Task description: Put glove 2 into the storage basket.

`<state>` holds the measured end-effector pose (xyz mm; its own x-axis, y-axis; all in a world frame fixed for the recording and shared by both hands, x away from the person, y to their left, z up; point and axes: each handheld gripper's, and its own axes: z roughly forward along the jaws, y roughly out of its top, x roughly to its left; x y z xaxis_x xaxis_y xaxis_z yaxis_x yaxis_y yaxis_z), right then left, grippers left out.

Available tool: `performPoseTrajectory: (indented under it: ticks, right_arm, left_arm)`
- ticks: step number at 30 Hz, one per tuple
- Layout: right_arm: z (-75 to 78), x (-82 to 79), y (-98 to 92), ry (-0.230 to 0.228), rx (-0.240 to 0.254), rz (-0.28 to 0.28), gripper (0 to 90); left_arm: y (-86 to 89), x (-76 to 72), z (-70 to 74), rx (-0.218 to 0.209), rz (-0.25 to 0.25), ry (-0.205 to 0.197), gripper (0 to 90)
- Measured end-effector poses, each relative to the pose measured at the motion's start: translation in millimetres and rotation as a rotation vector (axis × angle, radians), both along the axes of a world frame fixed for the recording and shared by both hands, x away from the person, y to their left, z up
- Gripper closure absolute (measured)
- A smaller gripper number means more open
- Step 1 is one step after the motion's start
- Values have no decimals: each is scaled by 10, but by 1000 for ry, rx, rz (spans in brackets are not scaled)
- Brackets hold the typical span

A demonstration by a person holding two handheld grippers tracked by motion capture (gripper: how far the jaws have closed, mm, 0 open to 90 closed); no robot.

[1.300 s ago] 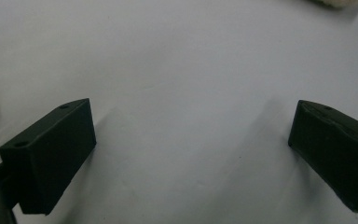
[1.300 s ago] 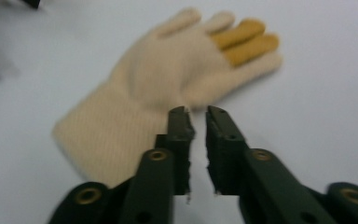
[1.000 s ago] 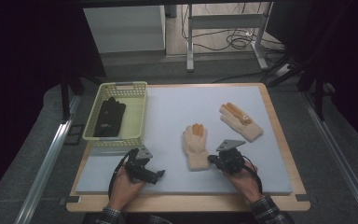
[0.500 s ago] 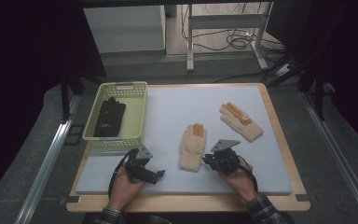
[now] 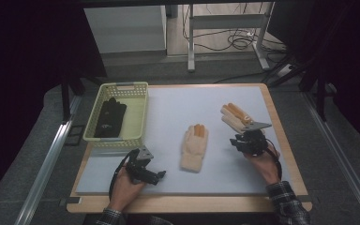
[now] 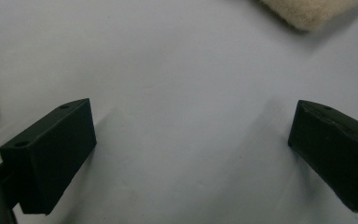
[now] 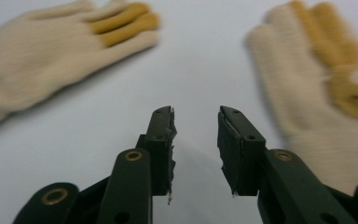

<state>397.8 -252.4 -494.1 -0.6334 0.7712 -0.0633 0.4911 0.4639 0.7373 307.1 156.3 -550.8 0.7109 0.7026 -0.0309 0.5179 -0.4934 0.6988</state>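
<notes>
My right hand-held gripper (image 7: pixel 196 123): jaws just been opening, nothing between, near far cream glove (image 5: pixel 236 116). Middle glove (image 5: pixel 194 147) flat on tabletop (image 5: pixel 168 108). Left hand-held gripper (image 6: pixel 189 140) wide open, empty.

My right gripper (image 5: pixel 248 138) sits just below the far glove (image 5: pixel 234 117) near the mat's (image 5: pixel 178 105) right edge, jaws just opened, empty. Second glove (image 5: pixel 194 147) lies mid-mat. Left gripper (image 5: pixel 143 169) rests near the front-left corner, below the basket (image 5: pixel 138 112).
</notes>
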Motion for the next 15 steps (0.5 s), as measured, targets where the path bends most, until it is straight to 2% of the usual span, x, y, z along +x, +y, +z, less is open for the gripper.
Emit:
performPoseTrajectory:
  ticks: [7, 15]
  right_arm:
    - [95, 324, -242, -33, -11, -84, 556]
    - [68, 625, -331, -43, -37, -134, 460]
  left_arm:
    - [3, 2, 2, 3, -2, 0, 10]
    - [4, 2, 2, 4, -2, 1, 10]
